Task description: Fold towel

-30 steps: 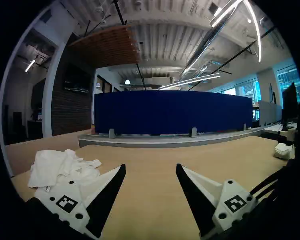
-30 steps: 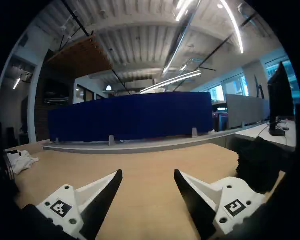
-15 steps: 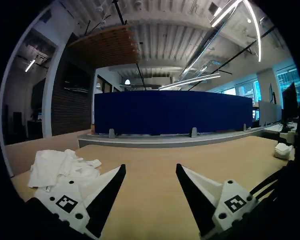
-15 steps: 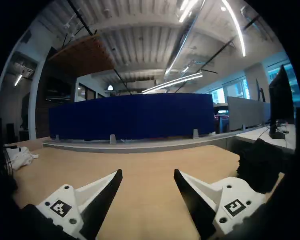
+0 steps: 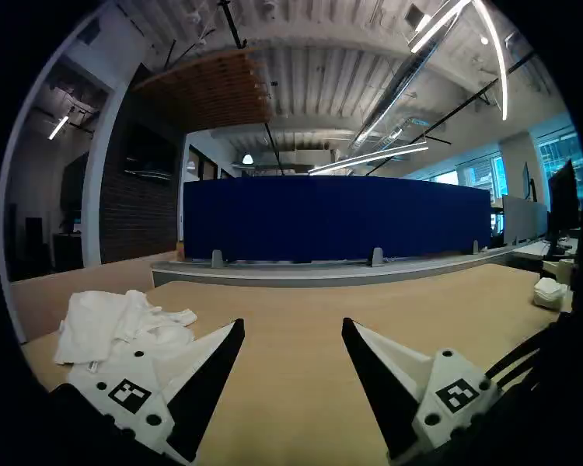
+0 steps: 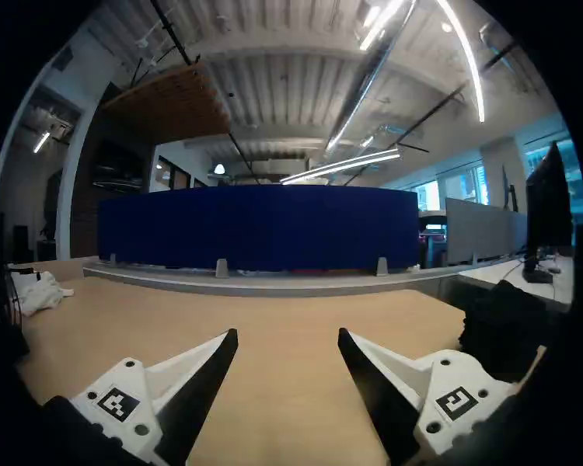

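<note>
Right tool (image 6: 286, 334) has tilted slightly. In the right gripper view the white towel (image 6: 39, 292) now sits higher at the left edge. The monitor (image 6: 548, 206) and dark bundle (image 6: 505, 326) sit a bit lower on the right. The blue divider (image 6: 253, 229) has shifted slightly right.

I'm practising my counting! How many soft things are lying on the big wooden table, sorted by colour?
White: 2, the crumpled towel and a small white pile, too far off to name.
Black: 1, a dark bundle at the far right.
Total: 3
</note>
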